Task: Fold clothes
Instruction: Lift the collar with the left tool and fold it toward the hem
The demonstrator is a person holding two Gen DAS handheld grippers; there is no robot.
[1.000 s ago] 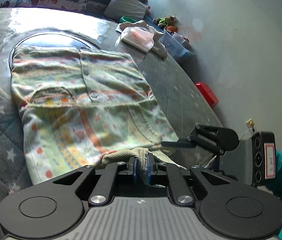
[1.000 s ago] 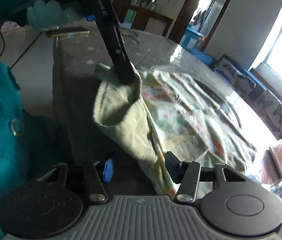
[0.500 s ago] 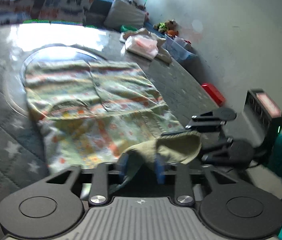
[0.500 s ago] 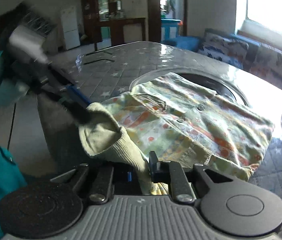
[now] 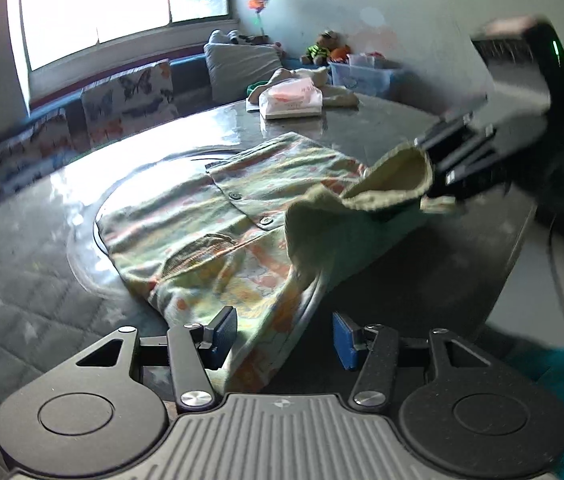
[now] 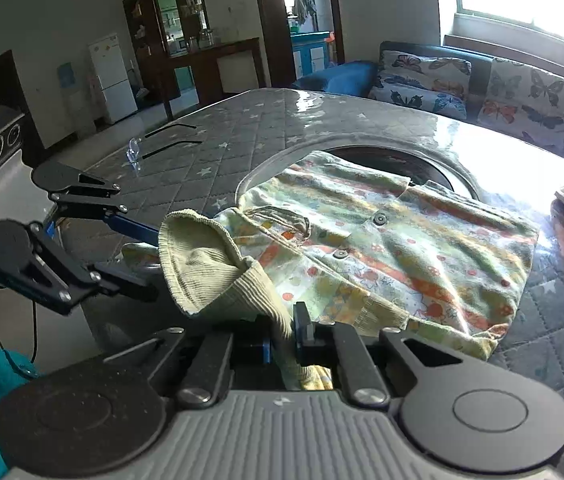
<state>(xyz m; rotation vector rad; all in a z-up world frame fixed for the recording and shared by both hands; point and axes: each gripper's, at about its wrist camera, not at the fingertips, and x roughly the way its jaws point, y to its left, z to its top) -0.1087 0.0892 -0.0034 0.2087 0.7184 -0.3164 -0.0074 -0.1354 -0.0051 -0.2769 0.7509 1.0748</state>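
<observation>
A pale green child's garment with orange print and buttons lies on the grey quilted table; it also shows in the right wrist view. Its ribbed cuff is lifted off the table. My right gripper is shut on the ribbed cuff and also appears in the left wrist view, holding the cuff up. My left gripper is open, with the garment's hem lying between its blue pads, which stand apart. It shows at the left of the right wrist view.
A tissue pack and cloth pile lie at the table's far edge. A round dark inset sits under the garment. Glasses lie on the far table corner. Butterfly cushions line a bench behind the table. A blue bin stands by the wall.
My left gripper has opened and let go of the cuff. My right gripper has shut on the cuff and raised it. Both views have swung towards the window.
</observation>
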